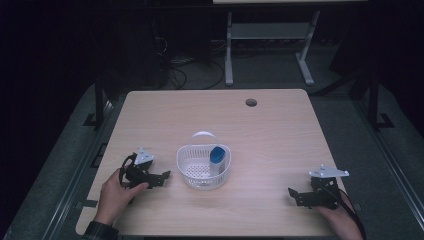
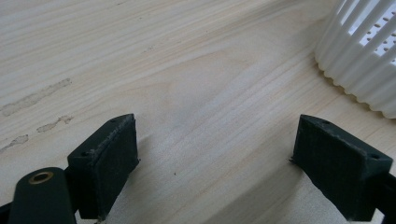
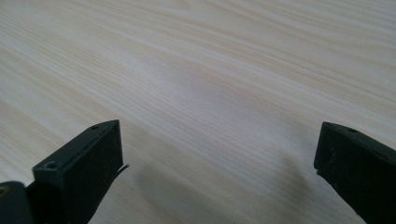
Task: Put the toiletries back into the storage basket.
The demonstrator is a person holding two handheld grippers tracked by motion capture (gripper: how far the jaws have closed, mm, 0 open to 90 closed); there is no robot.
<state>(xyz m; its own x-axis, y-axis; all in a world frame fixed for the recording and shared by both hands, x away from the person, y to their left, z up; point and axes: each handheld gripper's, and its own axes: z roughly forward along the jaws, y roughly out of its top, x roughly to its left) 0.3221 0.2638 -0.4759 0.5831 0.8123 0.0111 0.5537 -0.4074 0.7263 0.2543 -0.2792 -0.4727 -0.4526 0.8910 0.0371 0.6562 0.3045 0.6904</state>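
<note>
A pale wooden table (image 1: 280,145) seen from above, in a dark room. Near the middle of the table, slightly left and toward the near edge, stands a round white slatted basket (image 1: 192,172) with a thin hoop handle rising at its far side. Inside the basket, against its right wall, a small white bottle (image 1: 217,160) with a blue cap stands upright.

The left gripper (image 1: 164,177), black with a grey plate on top, rests low on the table just left of the basket, held by a hand (image 1: 116,195) coming in from the near edge. It points right toward the basket but stays apart from it. In the left gripper view its jaws are spread wide over bare wood, with nothing between them, and the ribbed wall of the basket (image 2: 362,65) shows at the far right.

The right gripper (image 1: 294,195) lies near the right near corner of the table, well apart from the basket, and points left. Its hand (image 1: 345,222) is partly cut off by the near edge. In the right gripper view its jaws are also spread wide and empty, over plain wood grain.

A round cable hole (image 1: 251,102) sits near the table's far edge. Beyond the table, the legs of a white desk (image 1: 270,30) stand on a dark floor
</note>
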